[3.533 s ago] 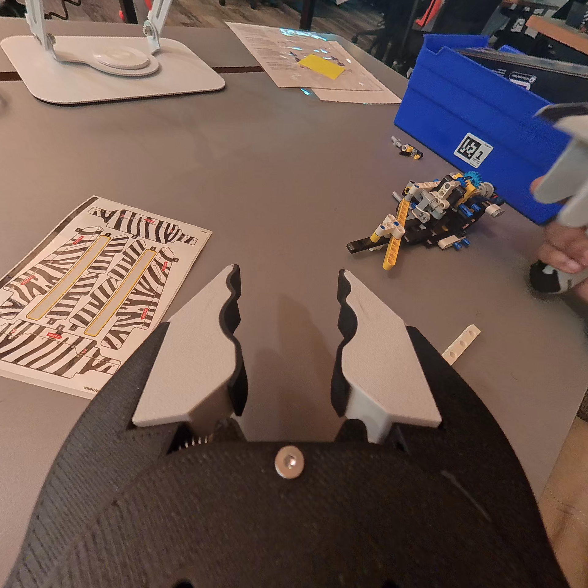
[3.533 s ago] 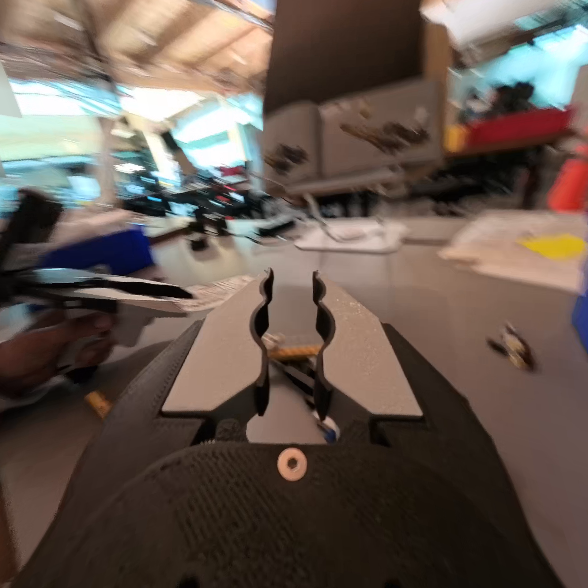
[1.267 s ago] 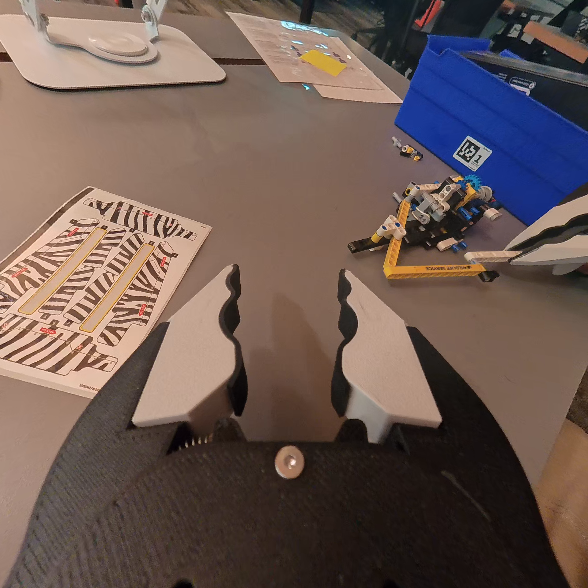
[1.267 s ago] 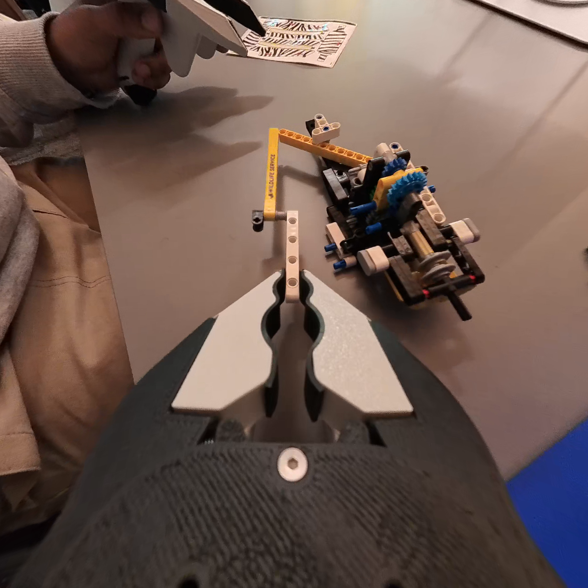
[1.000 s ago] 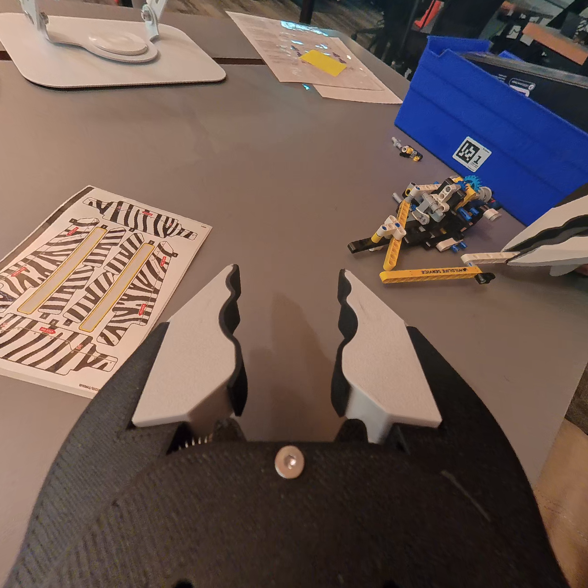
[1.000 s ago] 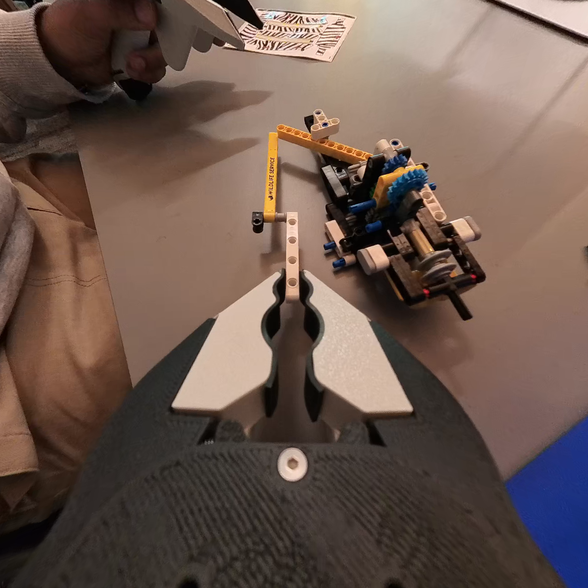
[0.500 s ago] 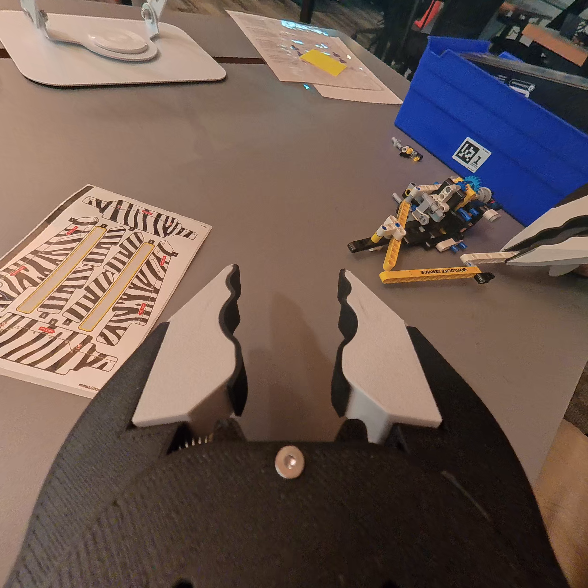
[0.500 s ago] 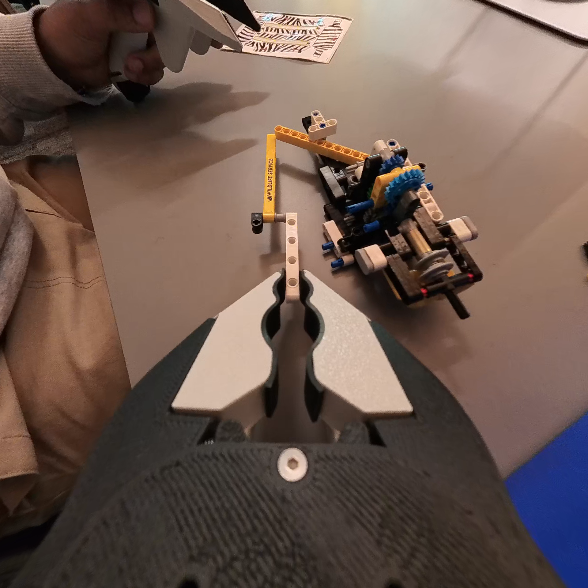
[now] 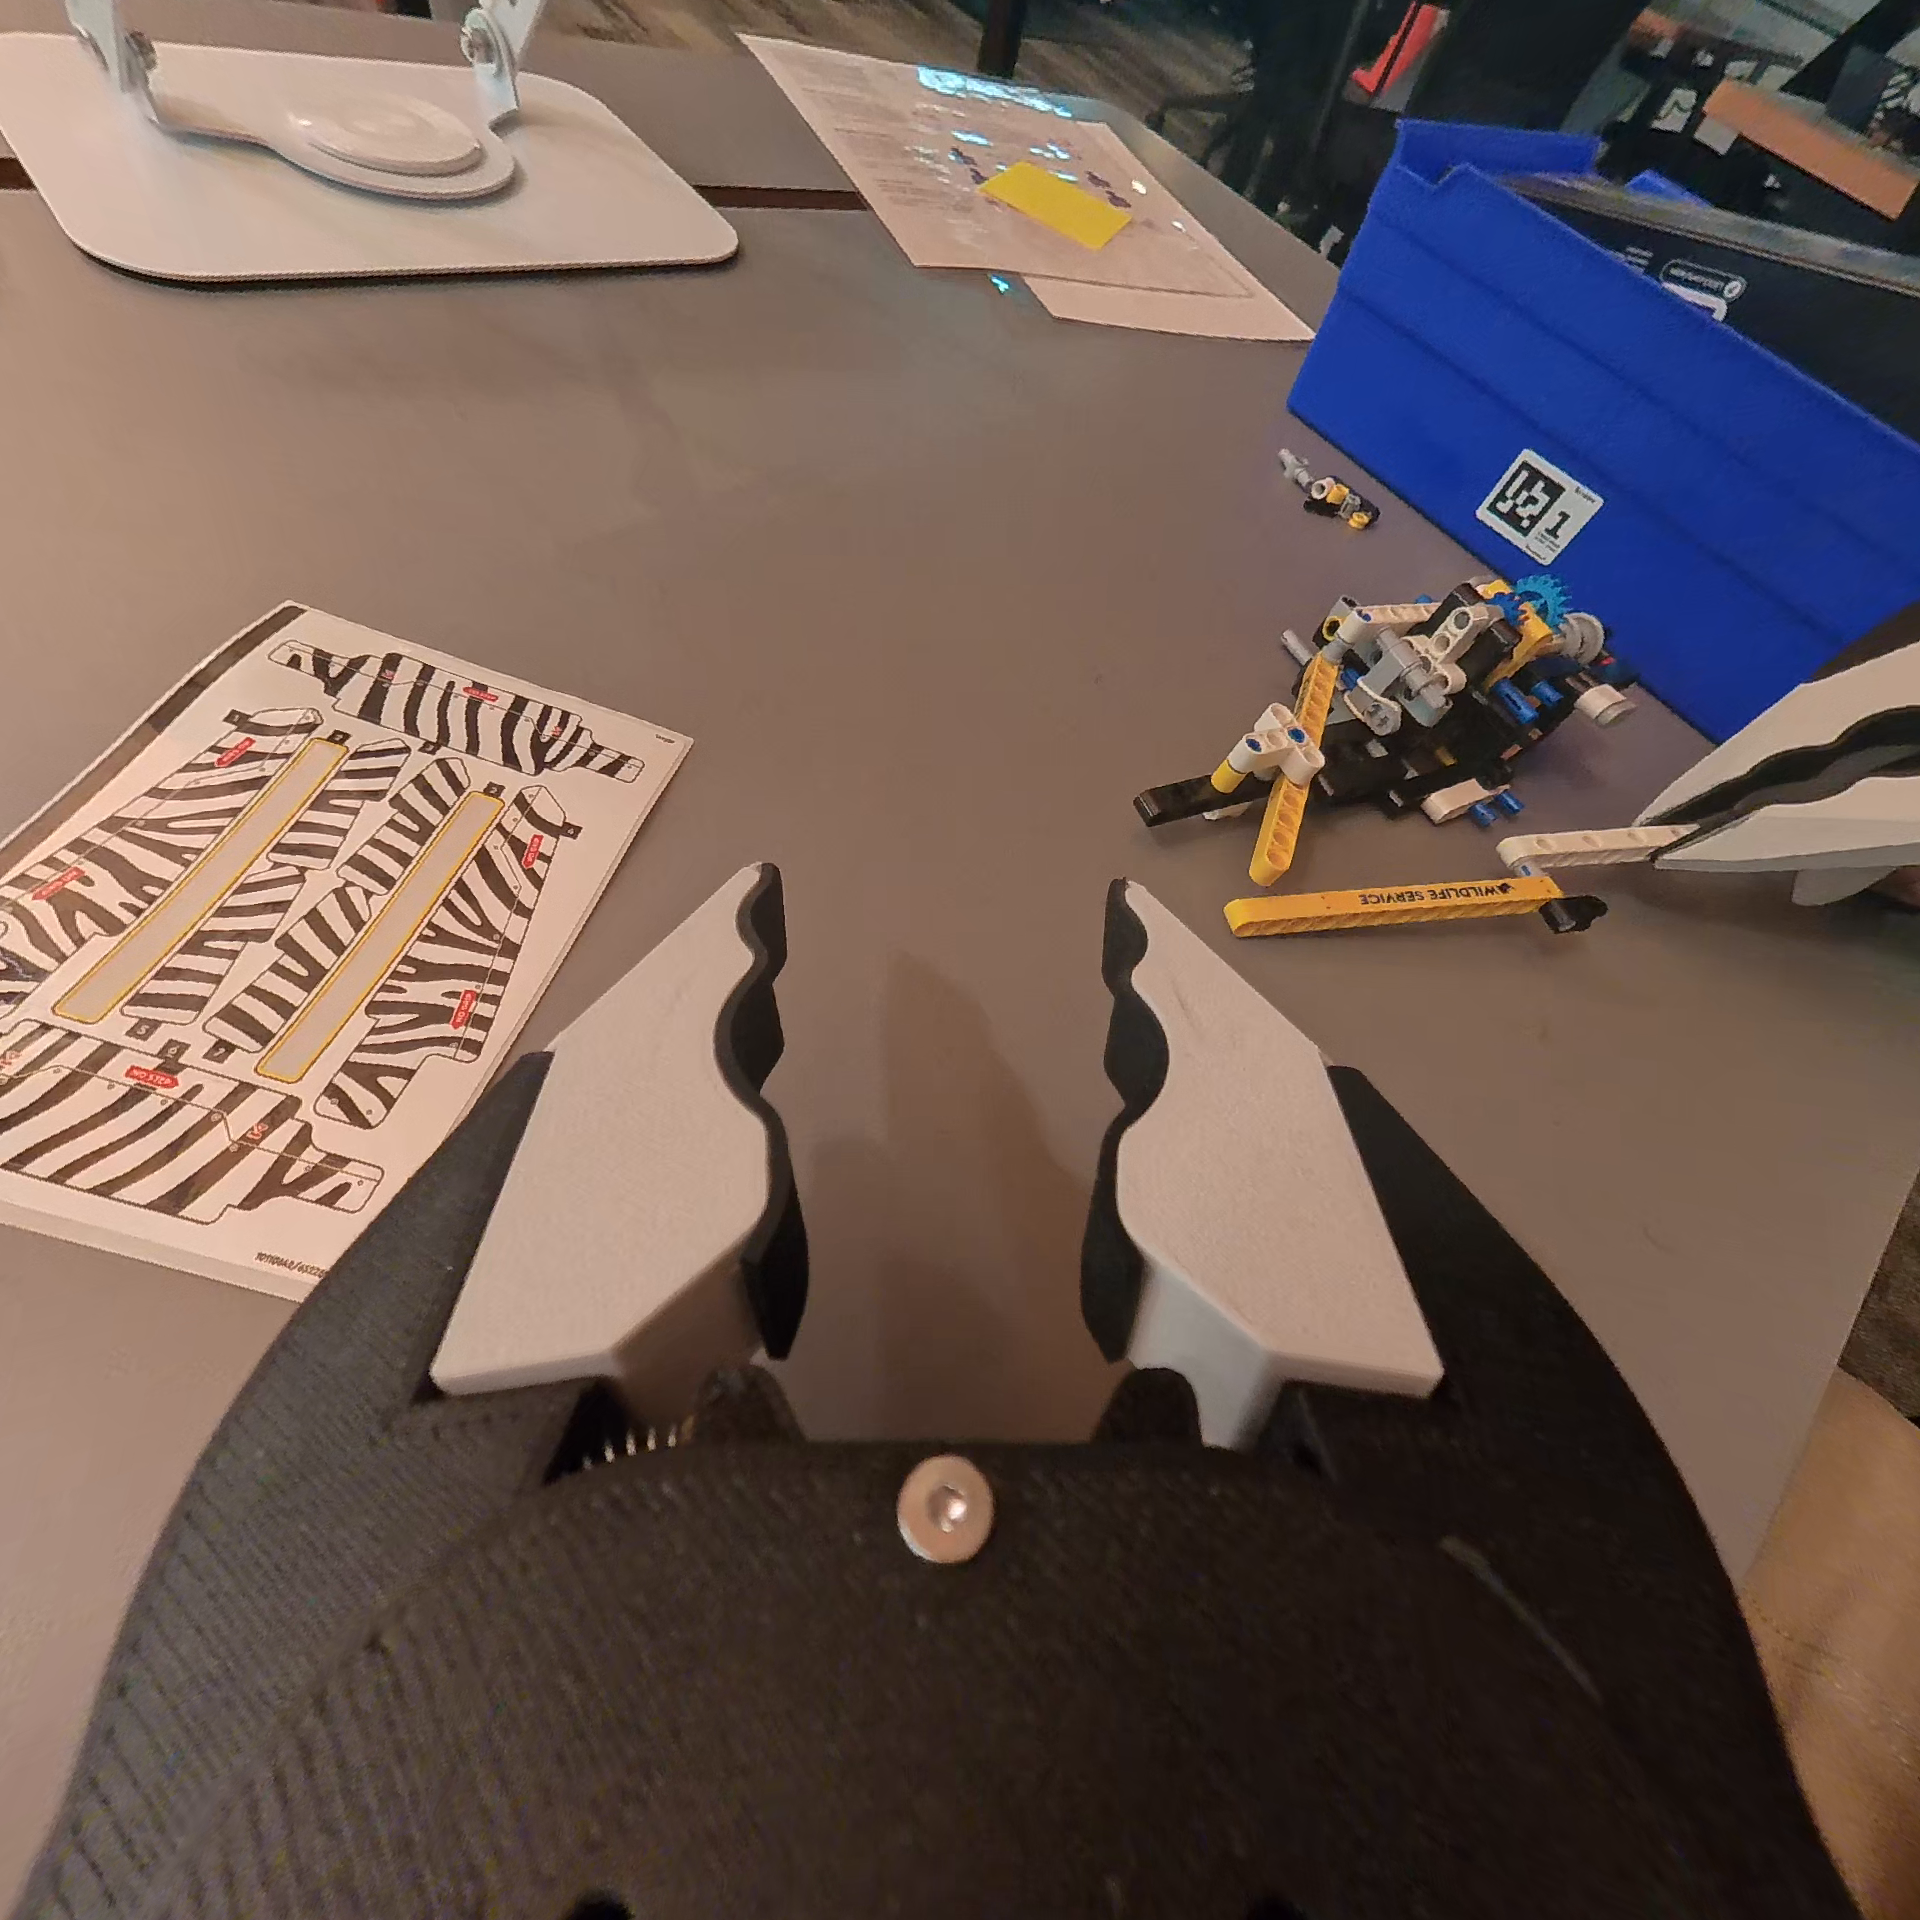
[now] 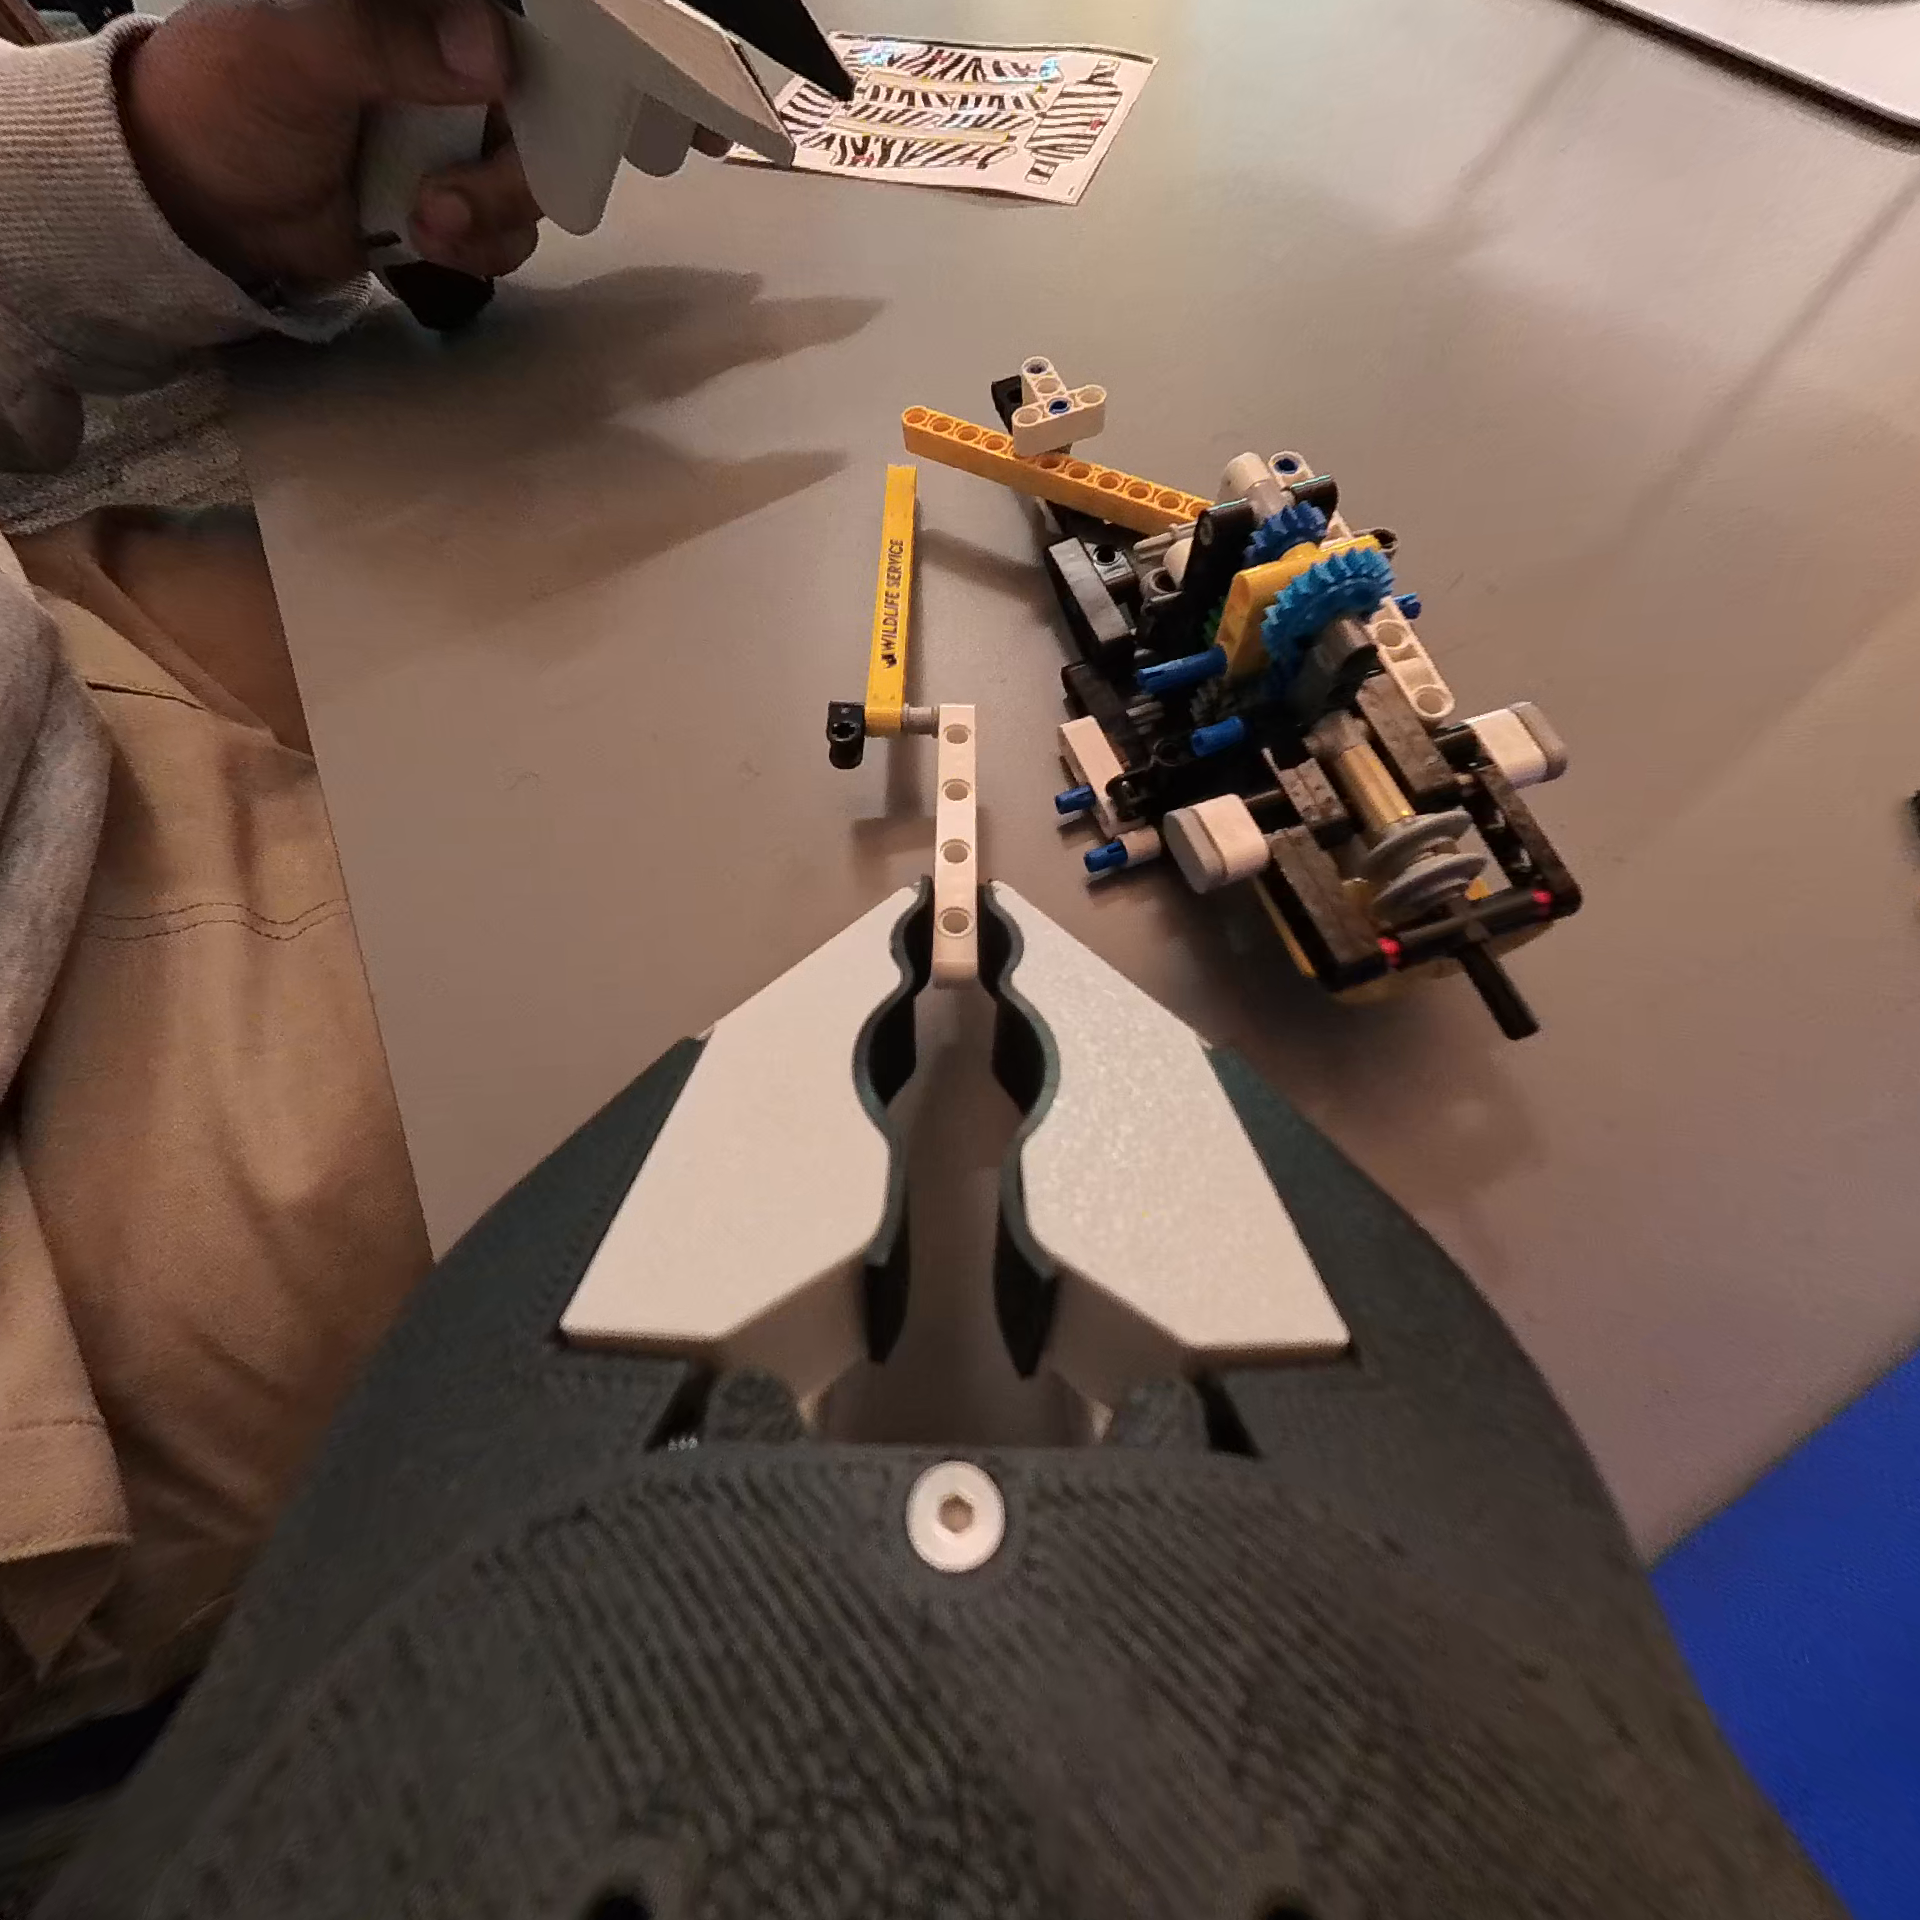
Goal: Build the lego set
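My right gripper [image 10: 956,894] is shut on a white holed beam [image 10: 956,800], also seen in the left wrist view [image 9: 1579,844]. The beam's far end is pinned to a yellow beam [image 10: 894,603] that lies on the grey table beside the half-built model [image 10: 1299,707]. In the left wrist view the yellow beam [image 9: 1392,902] lies just in front of the model [image 9: 1434,707], with the right gripper [image 9: 1662,847] at the right edge. My left gripper [image 9: 940,894] is open and empty above bare table, left of the model.
A zebra-striped sticker sheet [image 9: 281,914] lies left of my left gripper. A blue bin [image 9: 1621,353] stands behind the model, with small loose parts [image 9: 1330,494] next to it. A white stand base [image 9: 343,166] and papers [image 9: 1029,197] lie at the back. The table edge runs at the right.
The right gripper, which came down holding the white beam pinned to the yellow beam, has drawn the yellow beam's far end slightly away from the model's long yellow beam. The left gripper has barely moved.
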Demonstrator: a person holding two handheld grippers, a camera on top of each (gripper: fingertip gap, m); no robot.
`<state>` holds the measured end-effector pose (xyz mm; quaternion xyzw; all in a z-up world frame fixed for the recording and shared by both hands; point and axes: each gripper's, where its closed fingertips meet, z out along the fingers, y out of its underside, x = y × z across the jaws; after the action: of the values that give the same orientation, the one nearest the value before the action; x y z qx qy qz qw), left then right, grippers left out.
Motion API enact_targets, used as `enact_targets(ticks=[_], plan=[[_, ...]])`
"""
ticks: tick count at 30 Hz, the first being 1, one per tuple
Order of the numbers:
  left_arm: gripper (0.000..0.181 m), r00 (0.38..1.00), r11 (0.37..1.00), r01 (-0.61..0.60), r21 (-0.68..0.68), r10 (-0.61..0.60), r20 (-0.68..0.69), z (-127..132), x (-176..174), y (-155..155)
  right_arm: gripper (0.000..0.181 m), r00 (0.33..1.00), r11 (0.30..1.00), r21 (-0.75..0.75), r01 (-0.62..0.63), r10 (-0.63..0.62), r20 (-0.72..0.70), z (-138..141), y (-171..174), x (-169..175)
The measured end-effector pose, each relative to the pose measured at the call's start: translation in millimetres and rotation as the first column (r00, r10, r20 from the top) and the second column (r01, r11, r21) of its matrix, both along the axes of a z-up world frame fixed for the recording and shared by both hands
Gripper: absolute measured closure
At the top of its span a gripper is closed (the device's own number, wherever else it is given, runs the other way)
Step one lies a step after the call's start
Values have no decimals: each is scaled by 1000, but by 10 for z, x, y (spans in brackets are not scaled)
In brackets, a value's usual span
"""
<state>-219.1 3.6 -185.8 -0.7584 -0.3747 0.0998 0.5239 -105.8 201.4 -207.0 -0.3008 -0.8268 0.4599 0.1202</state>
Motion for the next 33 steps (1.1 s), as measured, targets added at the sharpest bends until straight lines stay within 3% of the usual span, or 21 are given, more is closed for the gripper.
enact_targets(ticks=[13,20,25,33], plan=[[119,999,999,34,-3,-34,-12,10,47,44,175,1000,1000,-8,-3,3,-2,11,-6,9],[116,963,962,270,30,-269,-32,65,424,361,175,1000,996,-87,-15,17,17,94,-52,41],[115,885,899,432,-69,-437,-160,104,746,515,176,988,966,-254,-53,87,124,207,-182,144],[129,797,833,525,-174,-553,-243,79,994,602,176,925,896,-440,-60,216,313,276,-390,281]])
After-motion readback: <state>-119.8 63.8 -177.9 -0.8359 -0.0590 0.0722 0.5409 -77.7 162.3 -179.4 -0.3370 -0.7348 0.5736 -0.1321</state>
